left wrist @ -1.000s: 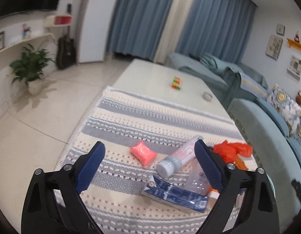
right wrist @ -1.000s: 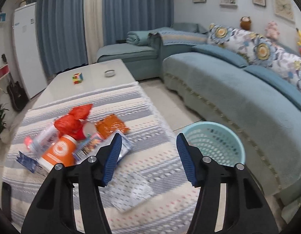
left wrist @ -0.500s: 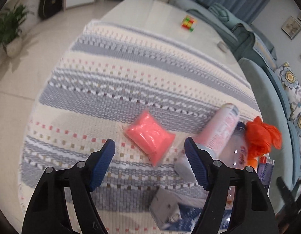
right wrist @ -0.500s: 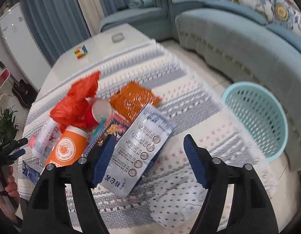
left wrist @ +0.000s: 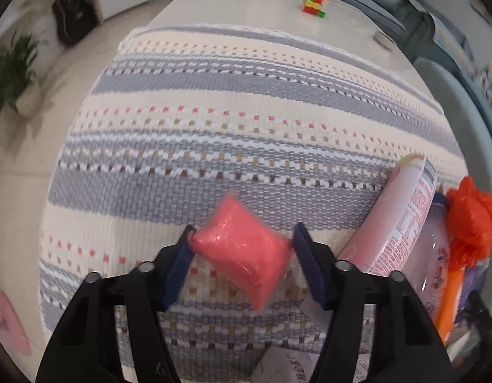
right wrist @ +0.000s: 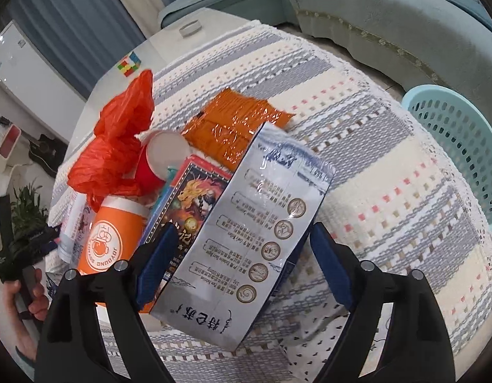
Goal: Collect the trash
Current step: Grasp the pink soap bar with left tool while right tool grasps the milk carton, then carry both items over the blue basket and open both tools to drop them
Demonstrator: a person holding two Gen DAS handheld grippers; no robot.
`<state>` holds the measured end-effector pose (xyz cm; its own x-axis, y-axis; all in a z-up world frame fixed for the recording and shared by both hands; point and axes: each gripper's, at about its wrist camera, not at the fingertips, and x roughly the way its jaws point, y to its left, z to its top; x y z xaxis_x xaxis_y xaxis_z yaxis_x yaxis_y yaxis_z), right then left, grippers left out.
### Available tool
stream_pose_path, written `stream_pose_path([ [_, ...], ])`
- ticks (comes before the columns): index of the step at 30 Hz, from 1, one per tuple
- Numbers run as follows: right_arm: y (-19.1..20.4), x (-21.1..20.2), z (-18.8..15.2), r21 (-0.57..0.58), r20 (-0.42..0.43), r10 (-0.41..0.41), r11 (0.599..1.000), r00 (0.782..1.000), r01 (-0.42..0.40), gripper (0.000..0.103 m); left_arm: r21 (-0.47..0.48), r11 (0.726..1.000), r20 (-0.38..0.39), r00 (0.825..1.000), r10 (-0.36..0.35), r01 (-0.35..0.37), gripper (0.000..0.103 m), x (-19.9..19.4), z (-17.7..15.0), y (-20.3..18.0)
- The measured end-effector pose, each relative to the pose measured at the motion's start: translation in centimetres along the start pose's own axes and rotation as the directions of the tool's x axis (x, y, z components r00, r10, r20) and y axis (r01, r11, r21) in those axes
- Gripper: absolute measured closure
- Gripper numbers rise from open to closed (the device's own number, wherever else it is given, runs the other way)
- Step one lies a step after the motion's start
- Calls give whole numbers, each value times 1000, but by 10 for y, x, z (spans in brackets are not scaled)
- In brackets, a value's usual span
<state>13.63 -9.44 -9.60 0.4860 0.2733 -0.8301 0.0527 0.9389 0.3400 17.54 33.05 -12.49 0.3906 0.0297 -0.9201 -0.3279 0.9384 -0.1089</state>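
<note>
A pink plastic packet (left wrist: 242,252) lies on the striped cloth (left wrist: 246,121), and my left gripper (left wrist: 242,239) has its two blue pads touching the packet's sides. My right gripper (right wrist: 242,242) is open around a silver-blue foil pouch (right wrist: 255,233) that leans on the trash pile. The pile holds a dragon-print box (right wrist: 191,204), an orange snack bag (right wrist: 236,127), a red plastic bag (right wrist: 118,140), a red cup (right wrist: 160,159), an orange cup (right wrist: 112,236) and a pink tube (left wrist: 402,220). A teal basket (right wrist: 459,140) stands on the floor to the right.
A colour cube (left wrist: 314,4) and a small round dish (left wrist: 383,36) sit on the bare far end of the table. A blue sofa (right wrist: 389,25) runs along the right. A potted plant (left wrist: 13,76) and a guitar (left wrist: 73,16) stand on the floor at left.
My left gripper has moved down and forward and narrowed onto the pink packet. My right gripper has moved down onto the foil pouch, which now sits between its open fingers.
</note>
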Motion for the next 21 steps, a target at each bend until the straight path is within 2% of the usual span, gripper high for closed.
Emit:
stream_pose_path([
  [4, 6, -1, 0, -30, -3, -2, 1000, 1000, 2, 34, 46, 998, 47, 998, 29, -32, 54, -8, 0, -12],
  [5, 7, -3, 0, -38, 5, 2, 999, 1000, -2, 36, 48, 999, 61, 998, 21, -24, 56, -11, -1, -12],
  [7, 9, -9, 0, -54, 23, 7, 999, 1000, -6, 46, 45, 999, 98, 995, -9, 4, 59, -22, -1, -14],
  [8, 10, -13, 1, -64, 35, 10, 998, 999, -7, 47, 45, 999, 116, 993, -27, 22, 63, -28, -2, -15],
  [11, 10, -21, 1, -82, 55, 33, 996, 998, -28, 48, 55, 995, 182, 979, -90, 82, 63, -52, -5, -20],
  [14, 8, -30, 2, -85, 81, 44, 996, 996, -37, 48, 81, 990, 242, 961, -132, 115, 63, -82, -11, -30],
  [18, 4, -64, 11, -85, 173, 90, 993, 981, -76, 48, 169, 967, 312, 921, -234, 189, 64, -119, -18, -66],
  [21, -6, -111, 25, -90, 299, 94, 993, 949, -70, 48, 232, 946, 341, 892, -296, 226, 64, -147, -24, -100],
])
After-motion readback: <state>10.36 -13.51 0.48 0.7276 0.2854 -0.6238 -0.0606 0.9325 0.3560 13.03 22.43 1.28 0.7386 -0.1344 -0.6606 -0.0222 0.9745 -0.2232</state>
